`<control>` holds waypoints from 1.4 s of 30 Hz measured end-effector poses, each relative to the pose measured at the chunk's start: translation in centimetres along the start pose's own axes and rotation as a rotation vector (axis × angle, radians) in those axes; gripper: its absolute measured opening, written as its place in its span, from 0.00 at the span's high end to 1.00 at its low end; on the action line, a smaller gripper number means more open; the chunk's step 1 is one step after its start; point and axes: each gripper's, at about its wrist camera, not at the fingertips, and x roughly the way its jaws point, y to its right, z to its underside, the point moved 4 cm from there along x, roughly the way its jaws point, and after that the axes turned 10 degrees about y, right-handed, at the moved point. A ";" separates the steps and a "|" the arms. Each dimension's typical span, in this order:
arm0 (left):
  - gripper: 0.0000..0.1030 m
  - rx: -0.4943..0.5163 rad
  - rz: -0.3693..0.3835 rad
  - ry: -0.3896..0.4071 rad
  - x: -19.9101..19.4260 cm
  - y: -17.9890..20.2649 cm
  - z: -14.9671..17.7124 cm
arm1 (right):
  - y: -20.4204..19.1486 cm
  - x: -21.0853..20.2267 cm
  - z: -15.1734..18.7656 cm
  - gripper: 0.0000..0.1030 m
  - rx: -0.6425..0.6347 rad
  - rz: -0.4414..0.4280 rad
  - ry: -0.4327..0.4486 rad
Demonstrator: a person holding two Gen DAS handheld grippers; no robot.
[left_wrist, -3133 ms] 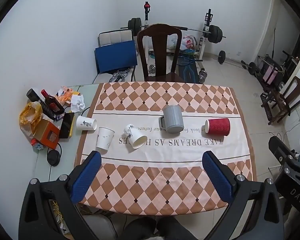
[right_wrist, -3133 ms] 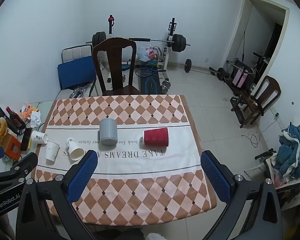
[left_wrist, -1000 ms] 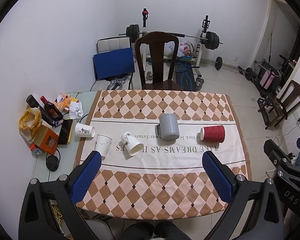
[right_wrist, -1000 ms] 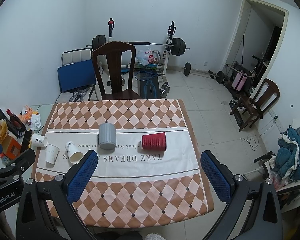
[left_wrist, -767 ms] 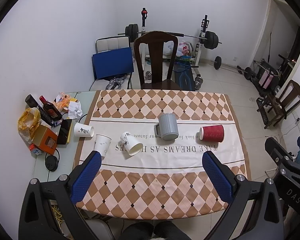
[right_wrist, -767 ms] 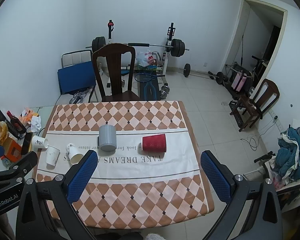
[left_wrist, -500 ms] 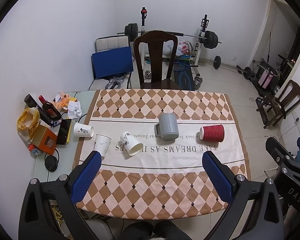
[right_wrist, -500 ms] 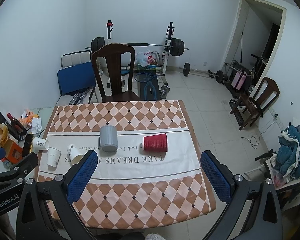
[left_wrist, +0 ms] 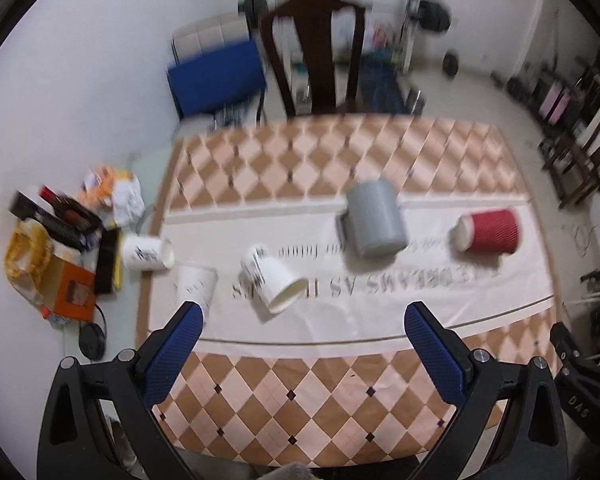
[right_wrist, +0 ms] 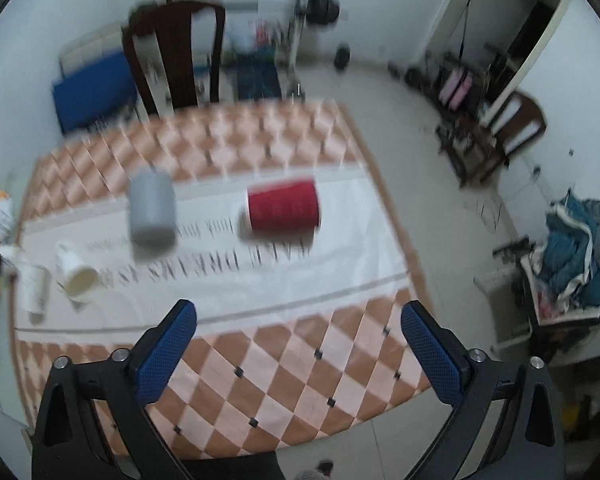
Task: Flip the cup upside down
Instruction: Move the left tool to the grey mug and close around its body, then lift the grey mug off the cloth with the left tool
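Note:
A red ribbed paper cup [left_wrist: 487,231] lies on its side at the right of the table; it also shows in the right wrist view [right_wrist: 283,205]. A grey mug [left_wrist: 375,219] stands mouth down in the middle, also in the right wrist view [right_wrist: 152,209]. Three white paper cups lie on their sides at the left: one [left_wrist: 273,279] by the lettering, one [left_wrist: 195,286] beside it, one [left_wrist: 147,253] off the cloth. My left gripper [left_wrist: 300,326] is open and empty above the near table edge. My right gripper [right_wrist: 298,322] is open and empty, above the near edge, short of the red cup.
A checkered tablecloth [left_wrist: 308,396] covers the table. Bottles, a box and bags [left_wrist: 56,240] crowd the left end. A dark wooden chair [left_wrist: 312,52] stands at the far side, with weights behind. Another chair and clothes [right_wrist: 576,248] stand on the floor at the right.
Both grippers have moved down and forward toward the table; the cups look larger and both views are motion-blurred. The right view has swung rightward. No cup has moved.

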 end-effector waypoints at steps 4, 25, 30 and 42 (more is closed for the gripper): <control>0.00 -0.029 0.018 -0.117 6.9 0.9 -0.3 | -0.1 7.7 1.8 0.22 0.005 -0.019 -0.103; 0.25 -0.032 0.134 -0.330 22.5 8.4 -5.7 | -0.5 26.2 2.8 0.22 0.026 -0.111 -0.368; 0.26 0.015 0.120 -0.300 21.2 8.1 -5.3 | -0.9 26.2 3.6 0.22 0.010 -0.132 -0.389; 0.26 0.062 0.172 -0.245 13.0 6.4 -2.2 | 0.9 20.9 6.2 0.21 0.034 -0.160 -0.368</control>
